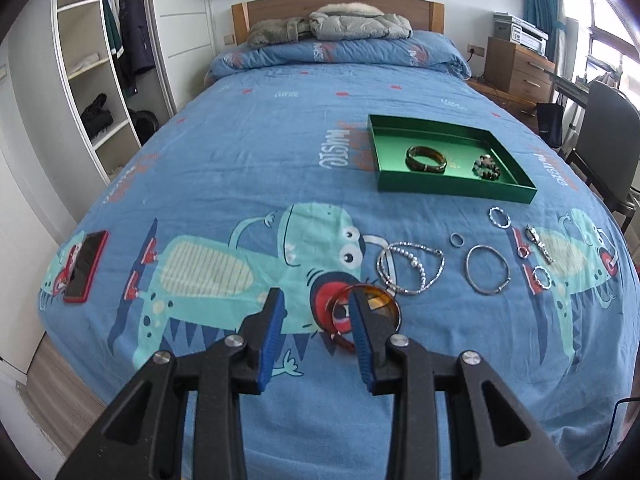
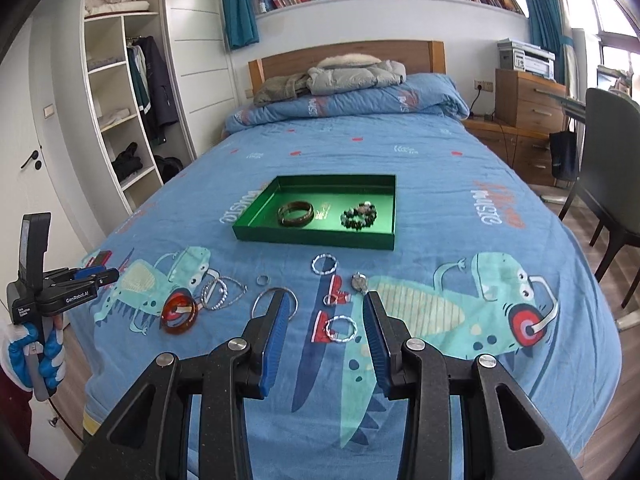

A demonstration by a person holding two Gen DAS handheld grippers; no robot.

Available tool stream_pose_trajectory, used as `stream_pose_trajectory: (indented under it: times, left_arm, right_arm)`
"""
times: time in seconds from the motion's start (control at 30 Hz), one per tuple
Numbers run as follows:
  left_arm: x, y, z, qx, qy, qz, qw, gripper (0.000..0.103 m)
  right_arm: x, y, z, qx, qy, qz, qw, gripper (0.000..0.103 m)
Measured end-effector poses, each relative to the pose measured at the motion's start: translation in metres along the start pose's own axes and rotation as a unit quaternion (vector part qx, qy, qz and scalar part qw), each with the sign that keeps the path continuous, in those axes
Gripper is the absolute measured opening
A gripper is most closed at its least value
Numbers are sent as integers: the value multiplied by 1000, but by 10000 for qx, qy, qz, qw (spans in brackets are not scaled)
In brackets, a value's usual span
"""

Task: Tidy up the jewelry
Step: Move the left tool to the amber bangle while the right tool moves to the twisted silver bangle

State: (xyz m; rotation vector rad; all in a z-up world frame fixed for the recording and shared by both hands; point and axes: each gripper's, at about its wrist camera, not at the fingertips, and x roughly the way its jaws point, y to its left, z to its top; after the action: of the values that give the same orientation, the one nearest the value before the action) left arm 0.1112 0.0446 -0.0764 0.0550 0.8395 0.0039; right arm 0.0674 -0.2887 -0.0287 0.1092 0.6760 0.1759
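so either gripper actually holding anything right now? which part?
Nothing held. Left gripper is open, jaws apart above the amber bangle. Right gripper is open, hovering over the silver rings.

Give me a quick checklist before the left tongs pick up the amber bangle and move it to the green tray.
1. Left tongs open: ok.
2. Amber bangle flat on the bedspread, apart from the silver bracelets: ok.
3. Bangle between the fingers: not ok, it lies by the right finger.
4. Green tray has bare floor left: ok.
5. Right tongs away from the bangle: ok.
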Motion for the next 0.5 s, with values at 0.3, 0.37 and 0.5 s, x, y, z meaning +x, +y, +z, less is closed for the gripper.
stream_pose_trajectory:
  times: [0.3,0.37,0.5]
  left_arm:
    - [57,-3,-5,-68,518,-68,9986,32]
    - [70,-3,-5,-105,652,-50,9978,32]
    - [91,-5,-10,-89,902,-50,9959,32]
  right_arm:
    - [78,-13,-28,230,807,53,9965,38]
    - [92,-18,-29,287,939,56,9952,38]
    - [121,-28,-31,339,1231,-37,9918,35]
